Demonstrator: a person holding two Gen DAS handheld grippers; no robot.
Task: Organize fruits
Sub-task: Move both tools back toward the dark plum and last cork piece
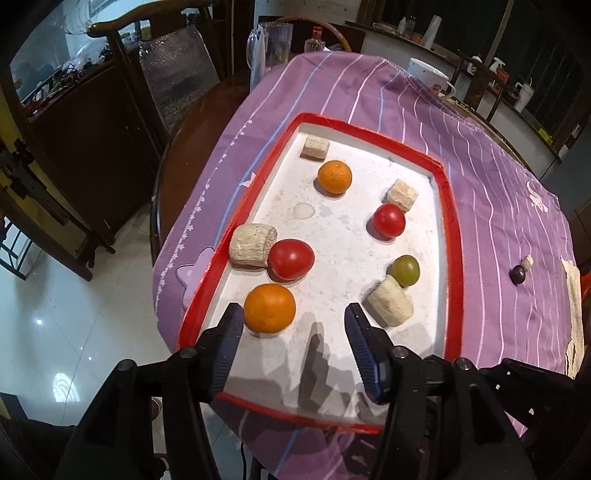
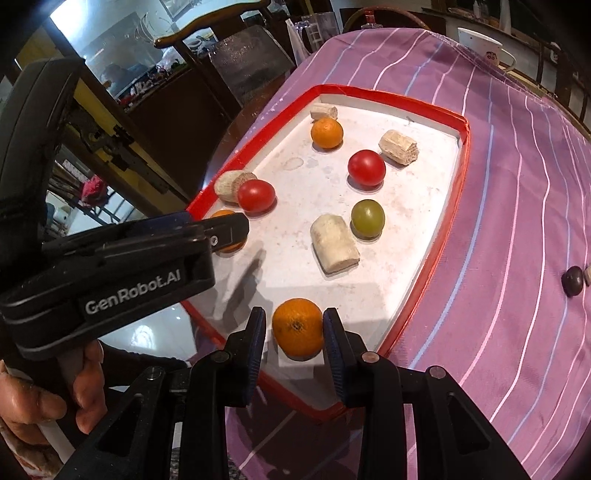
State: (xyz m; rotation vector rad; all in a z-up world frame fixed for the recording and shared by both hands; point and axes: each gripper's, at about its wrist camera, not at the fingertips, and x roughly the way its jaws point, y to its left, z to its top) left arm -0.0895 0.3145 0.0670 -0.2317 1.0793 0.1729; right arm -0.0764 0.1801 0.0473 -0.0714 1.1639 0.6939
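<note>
A red-rimmed white tray point(image 1: 452, 221) lies on the purple striped cloth. It holds an orange point(image 1: 269, 308) near its front left rim, a second orange point(image 1: 334, 177) at the back, two red tomatoes point(image 1: 291, 258) point(image 1: 388, 220), a green fruit point(image 1: 405, 270) and several beige cylinder pieces point(image 1: 389, 306). My left gripper point(image 1: 293, 312) is open, its left finger beside the near orange. My right gripper point(image 2: 297, 326) is shut on another orange point(image 2: 297, 328), held just above the tray's near end point(image 2: 463, 147). The left gripper point(image 2: 229, 229) shows in the right wrist view, gripped by a hand.
A dark grape point(image 1: 517, 275) and a small beige bit lie on the cloth right of the tray. A white mug point(image 1: 428, 75) stands at the far table edge. A wooden chair point(image 1: 122, 26) and a glass jug point(image 1: 275, 42) are behind; the table drops to tiled floor at left.
</note>
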